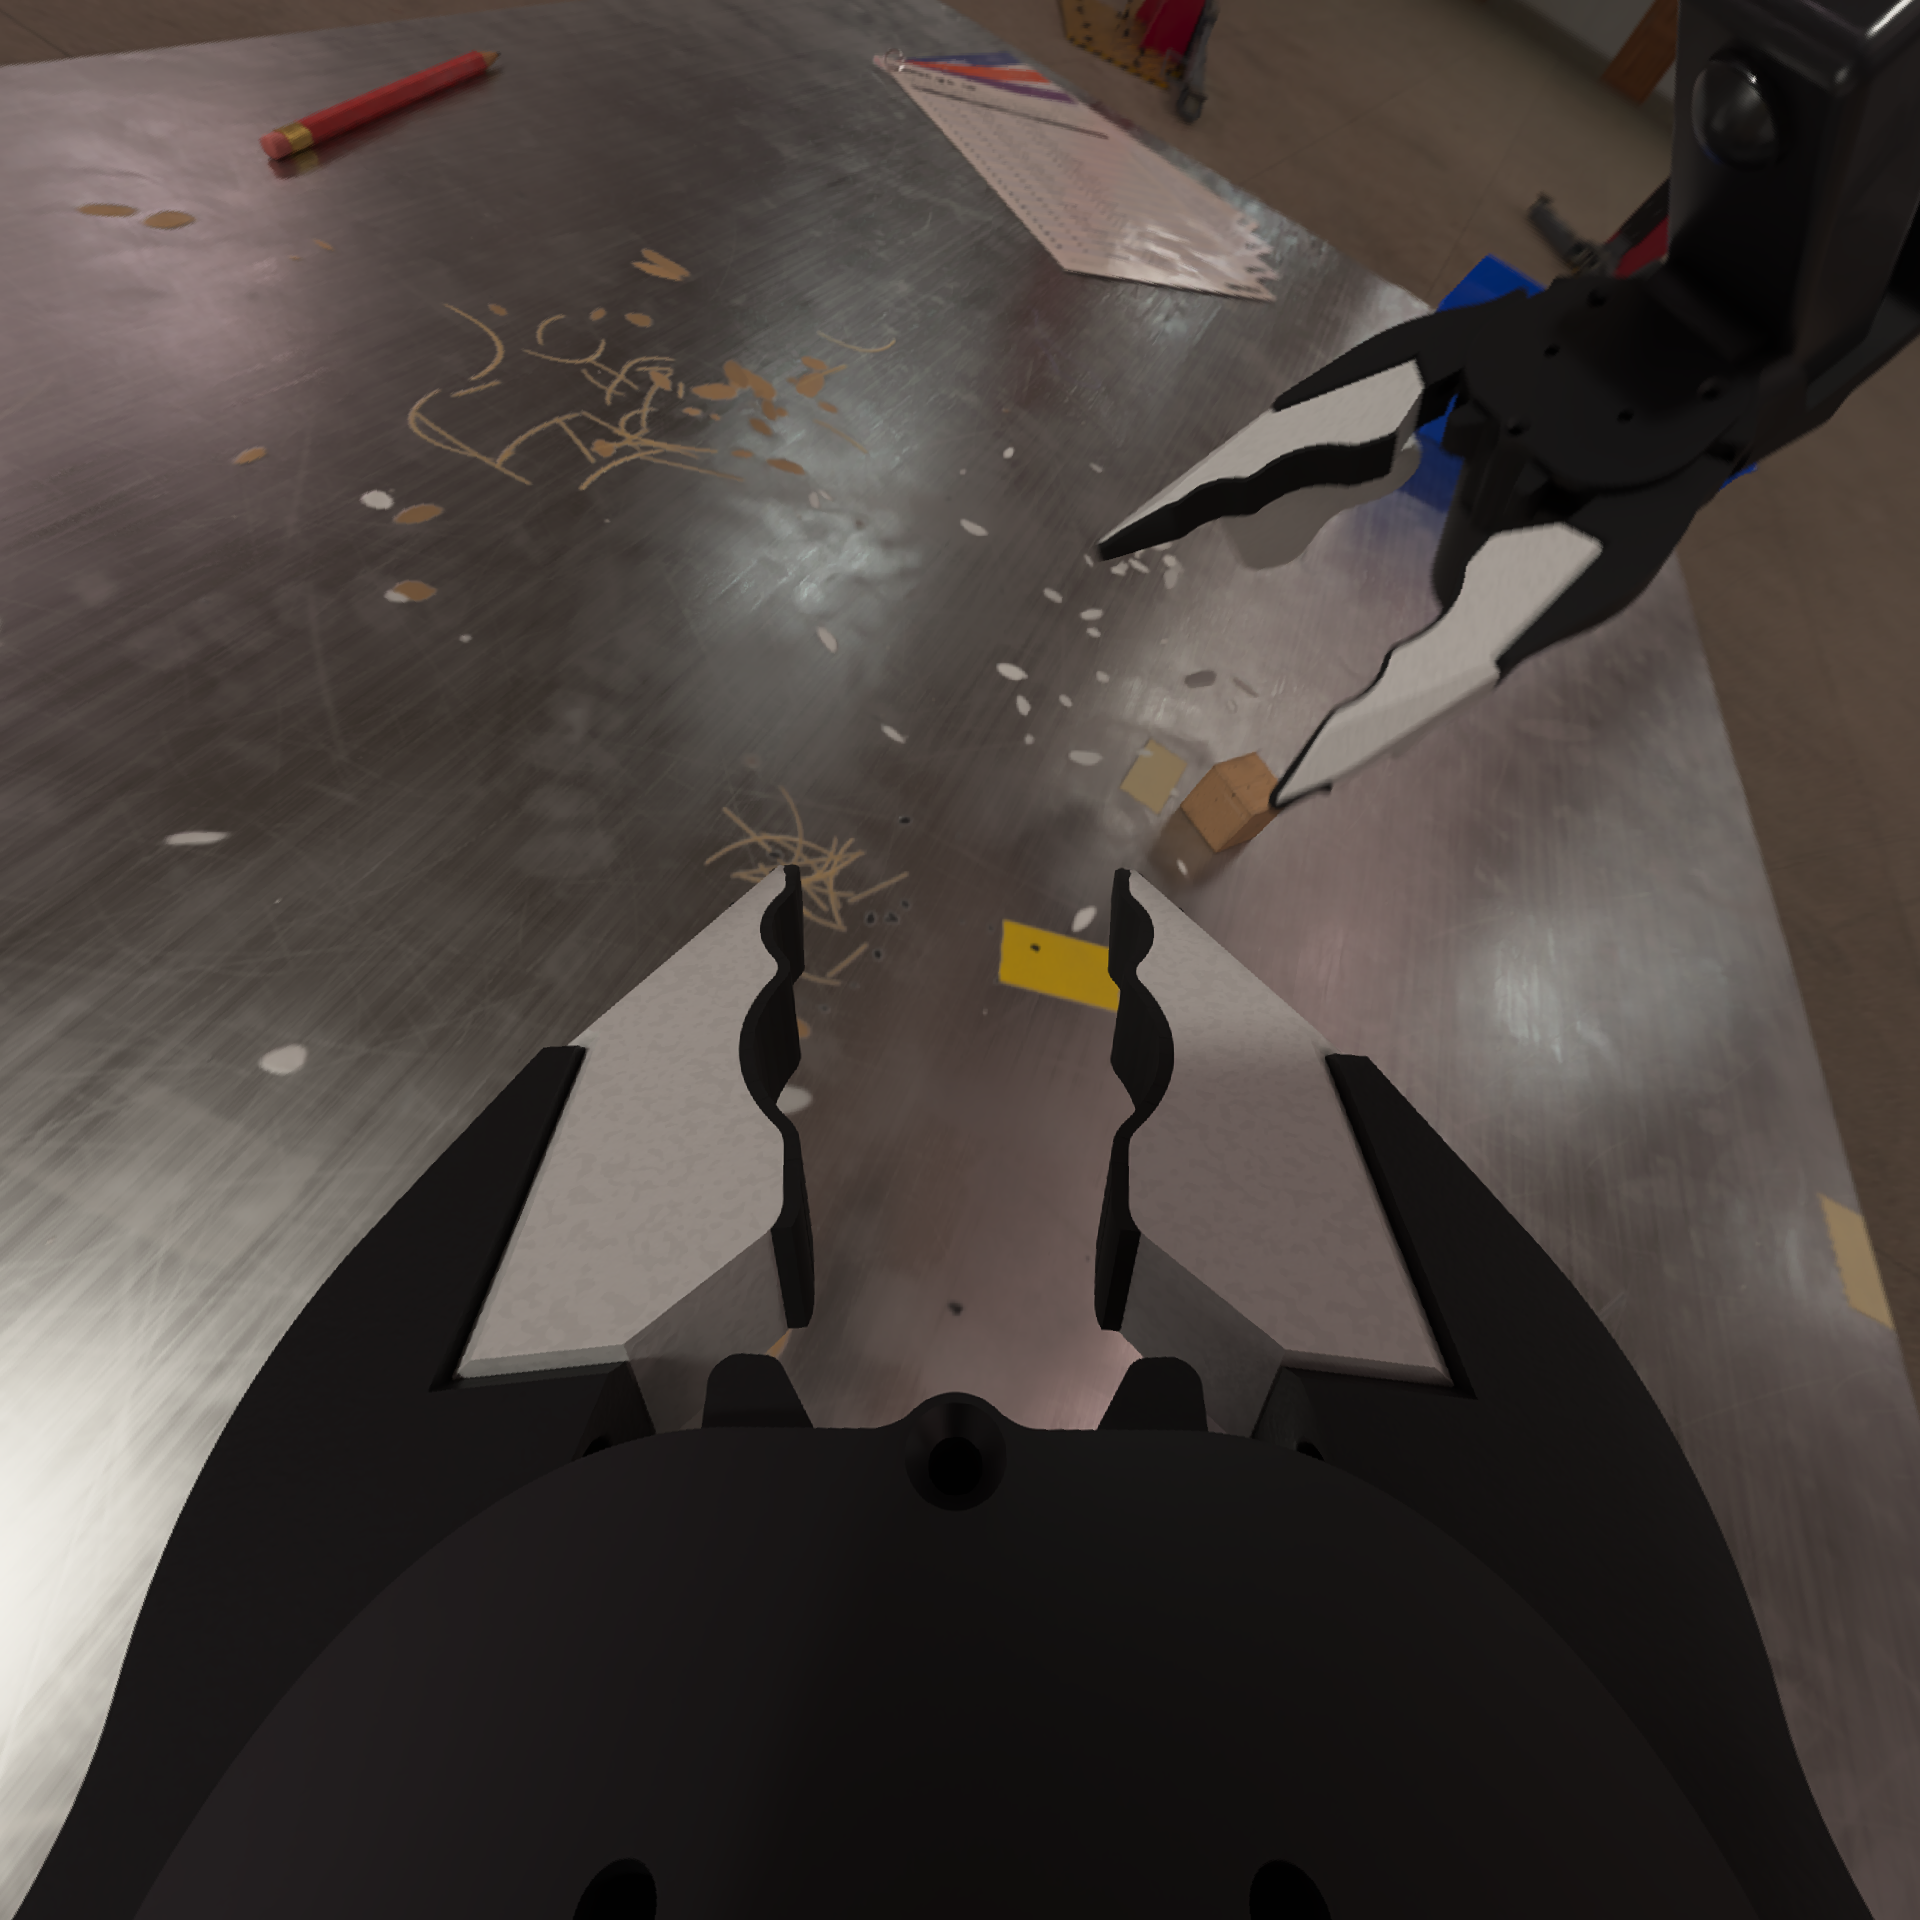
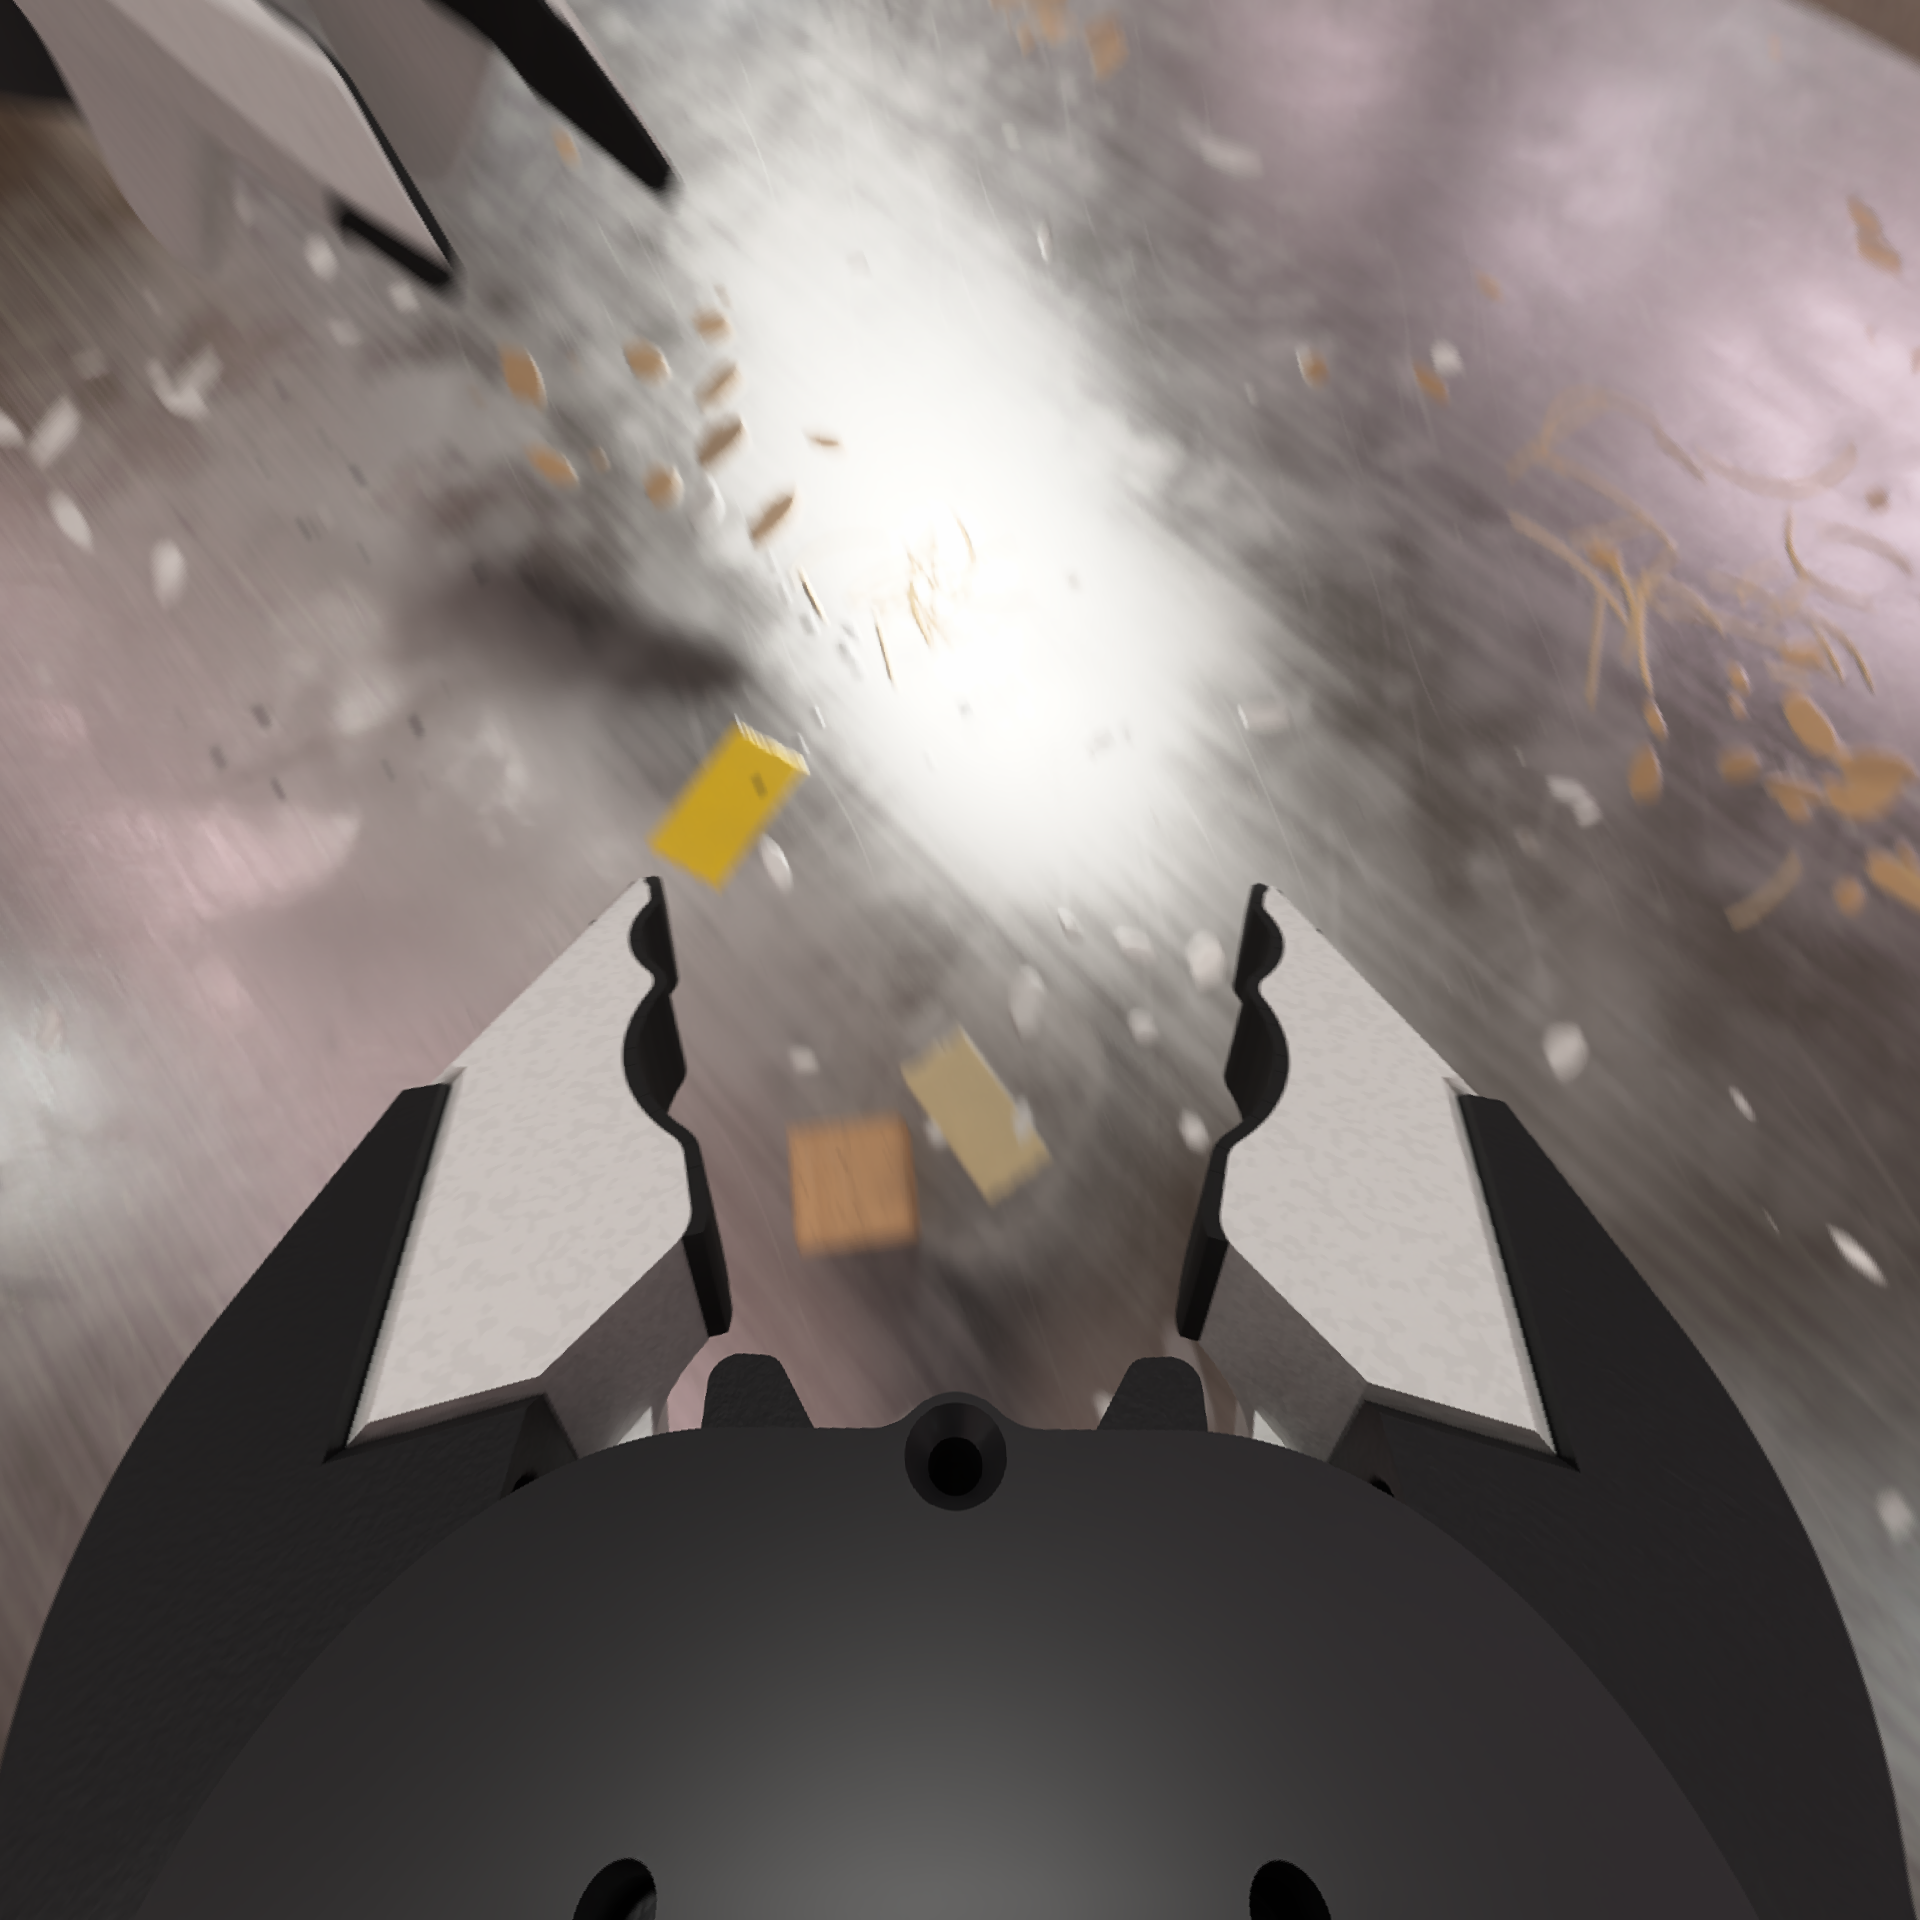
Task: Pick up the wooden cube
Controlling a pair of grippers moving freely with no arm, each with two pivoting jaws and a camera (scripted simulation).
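Note:
A small wooden cube [image 1: 1229, 800] sits on the scratched metal table [image 1: 520, 675], right of centre. In the right wrist view the cube [image 2: 852, 1184] lies below and between my right gripper's open fingers, apart from both. My right gripper [image 2: 954, 883] is open and empty, hovering above the cube; it also shows in the left wrist view [image 1: 1195, 675], its lower fingertip just beside the cube. My left gripper [image 1: 956, 873] is open and empty, low over the table, to the left of the cube and nearer than it.
A yellow tag [image 1: 1055, 964] and a tan tag [image 1: 1153, 774] lie near the cube. A red pencil [image 1: 379, 102] and a printed sheet [image 1: 1081, 177] lie at the far side. Wood shavings [image 1: 623, 405] are scattered about. The table's right edge [image 1: 1745, 831] is close. A blue block [image 1: 1486, 286] sits behind the right gripper.

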